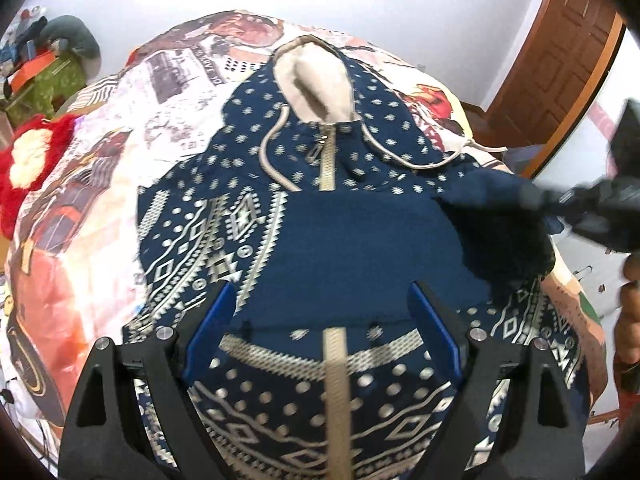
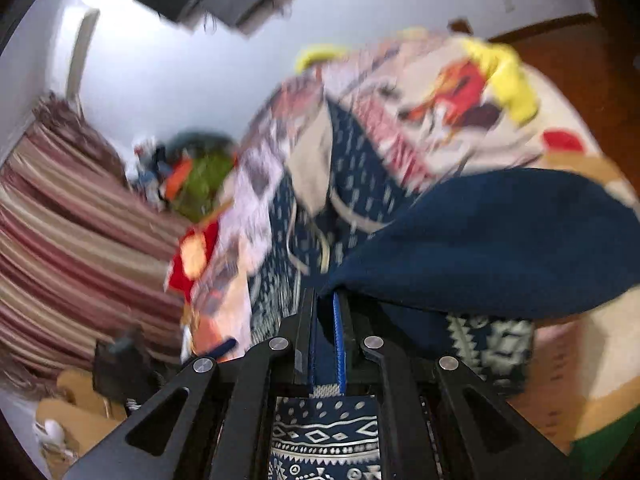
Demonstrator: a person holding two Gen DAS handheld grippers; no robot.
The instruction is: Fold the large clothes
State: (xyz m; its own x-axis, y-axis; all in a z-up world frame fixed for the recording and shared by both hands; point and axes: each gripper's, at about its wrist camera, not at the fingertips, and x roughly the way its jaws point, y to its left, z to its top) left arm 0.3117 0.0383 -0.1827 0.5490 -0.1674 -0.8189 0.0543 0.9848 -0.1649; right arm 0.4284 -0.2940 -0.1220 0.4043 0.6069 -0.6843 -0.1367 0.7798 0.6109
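A navy hooded zip jacket with cream patterns lies front up on the bed, hood at the far end. A plain navy sleeve lies folded across its chest. My left gripper is open and empty, hovering over the jacket's lower front around the zip. My right gripper comes in from the right, shut on the navy sleeve end. In the right wrist view my right gripper pinches the navy sleeve fabric, lifted off the jacket.
A patterned bedspread covers the bed. A red plush item lies at its left edge. Clutter and a green box stand at the far left. A wooden door is at the right. Striped fabric is at the left of the right wrist view.
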